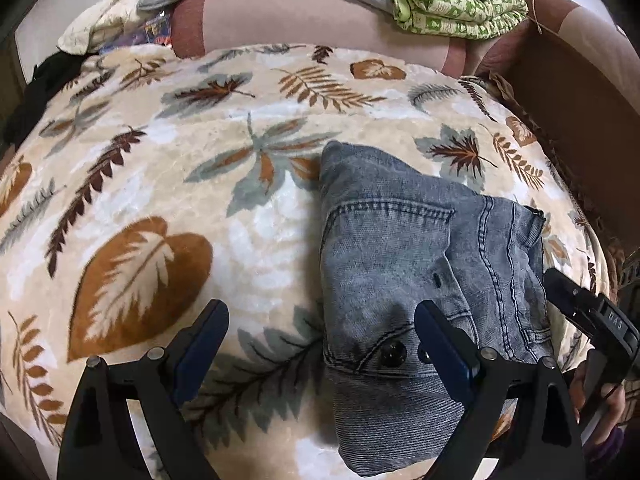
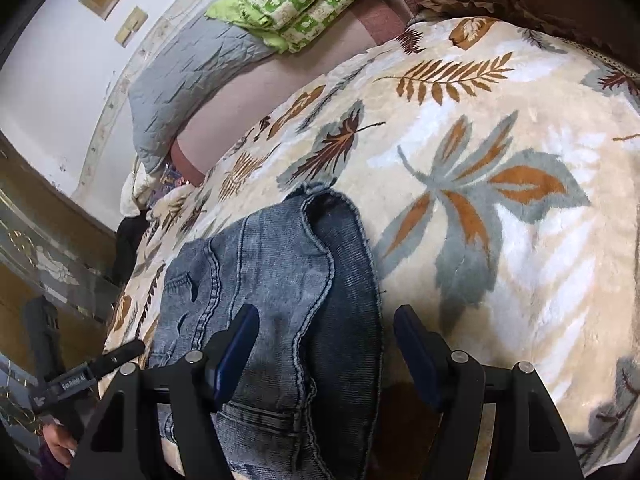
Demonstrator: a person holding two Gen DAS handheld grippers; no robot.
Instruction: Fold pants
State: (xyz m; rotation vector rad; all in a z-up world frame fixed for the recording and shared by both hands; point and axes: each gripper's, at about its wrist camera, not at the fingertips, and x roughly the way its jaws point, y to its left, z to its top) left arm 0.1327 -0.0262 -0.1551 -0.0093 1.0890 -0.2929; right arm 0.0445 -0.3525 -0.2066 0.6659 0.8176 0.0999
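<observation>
On the bed's cream leaf-patterned plush blanket point(image 1: 168, 184), the left claw point(image 1: 320, 344) gapes wide and empty. Just right, the faded blue denim pants point(image 1: 408, 264) lie folded compact, seemingly finished. The right claw point(image 2: 322, 344) hangs open, gripping nothing.

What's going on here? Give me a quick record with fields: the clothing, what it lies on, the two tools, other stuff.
clothing: folded jeans, a compact denim bundle
surface: leaf-print blanket on a bed
left gripper: open, over the jeans' edge, nothing gripped
right gripper: open, straddling the jeans' edge
background: green patterned cloth, grey quilt
</observation>
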